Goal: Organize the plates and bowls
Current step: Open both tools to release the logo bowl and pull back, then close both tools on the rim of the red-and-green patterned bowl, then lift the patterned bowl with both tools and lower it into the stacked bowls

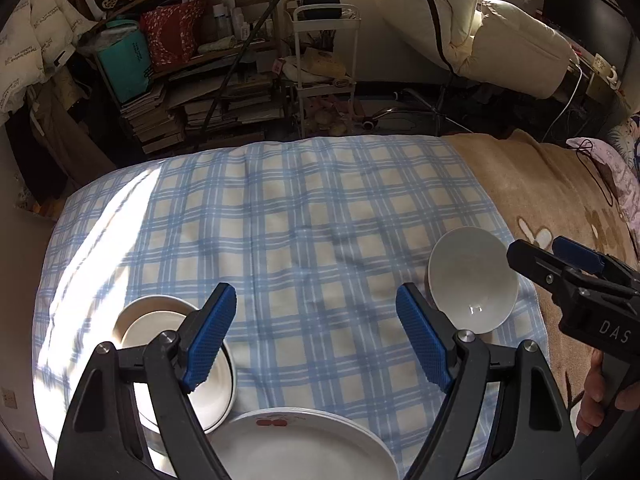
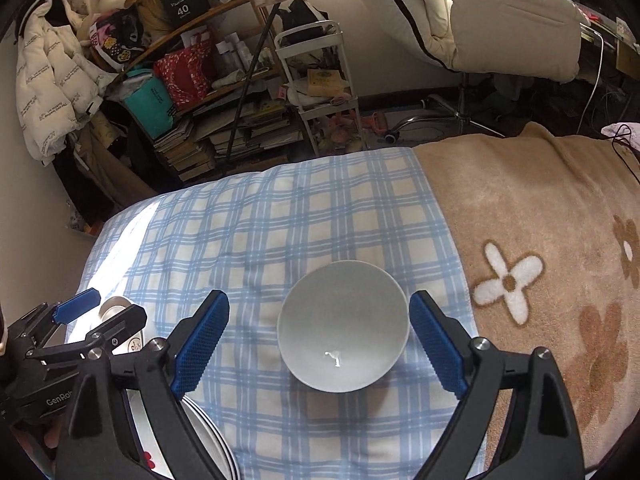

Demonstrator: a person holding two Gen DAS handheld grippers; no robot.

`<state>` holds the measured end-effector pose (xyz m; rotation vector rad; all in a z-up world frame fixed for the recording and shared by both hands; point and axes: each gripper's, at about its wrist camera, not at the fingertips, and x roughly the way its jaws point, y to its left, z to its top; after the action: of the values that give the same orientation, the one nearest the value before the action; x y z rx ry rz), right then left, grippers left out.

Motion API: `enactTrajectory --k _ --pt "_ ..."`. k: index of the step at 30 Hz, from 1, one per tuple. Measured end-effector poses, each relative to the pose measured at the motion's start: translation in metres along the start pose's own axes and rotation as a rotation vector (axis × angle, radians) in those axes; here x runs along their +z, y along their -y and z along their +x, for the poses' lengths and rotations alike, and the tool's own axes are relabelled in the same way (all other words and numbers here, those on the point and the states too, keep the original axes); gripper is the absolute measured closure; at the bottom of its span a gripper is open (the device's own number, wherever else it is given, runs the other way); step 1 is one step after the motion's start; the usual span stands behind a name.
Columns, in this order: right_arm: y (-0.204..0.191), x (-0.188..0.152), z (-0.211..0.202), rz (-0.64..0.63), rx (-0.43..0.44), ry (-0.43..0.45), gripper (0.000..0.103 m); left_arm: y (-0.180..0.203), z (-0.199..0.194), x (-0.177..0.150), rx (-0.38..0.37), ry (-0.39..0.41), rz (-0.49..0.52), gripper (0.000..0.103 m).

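Left wrist view: left gripper (image 1: 316, 336) jaws spread wide, nothing between them, only checked cloth (image 1: 280, 220). Stacked small plates (image 1: 160, 312) at 8 o'clock behind the left finger, large plate (image 1: 304, 444) at 6, white bowl (image 1: 472, 280) at 3, right gripper (image 1: 556, 256) just beside it.

Right wrist view: right gripper (image 2: 319, 346) released, bowl (image 2: 344, 320) sitting between the pads, not pinched. Brown flower blanket (image 2: 540, 220) at 3.
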<state>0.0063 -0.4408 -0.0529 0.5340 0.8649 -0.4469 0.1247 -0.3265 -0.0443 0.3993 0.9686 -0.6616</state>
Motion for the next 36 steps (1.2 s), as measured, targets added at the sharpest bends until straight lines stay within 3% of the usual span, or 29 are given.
enactTrajectory --k 6,16,24,27,32,36 --pt "0.02 -0.002 0.012 0.034 -0.024 -0.032 0.011 0.032 0.031 0.002 -0.005 -0.041 0.048 0.022" --pt "0.052 -0.003 0.04 0.106 -0.045 -0.102 0.026 0.058 0.077 0.001 -0.013 -0.112 0.087 0.022" --pt "0.066 -0.014 0.067 0.164 0.018 -0.194 0.061 0.065 0.098 0.001 -0.044 -0.158 0.062 0.022" --pt "0.064 -0.016 0.072 0.153 0.027 -0.213 0.073 0.07 0.104 0.001 -0.027 -0.173 0.074 0.032" --pt "0.067 -0.018 0.075 0.173 0.035 -0.227 0.09 0.075 0.115 0.001 -0.074 -0.206 0.053 0.065" --pt "0.071 -0.02 0.075 0.196 0.051 -0.222 0.09 0.078 0.119 0.0 -0.136 -0.223 0.034 0.087"
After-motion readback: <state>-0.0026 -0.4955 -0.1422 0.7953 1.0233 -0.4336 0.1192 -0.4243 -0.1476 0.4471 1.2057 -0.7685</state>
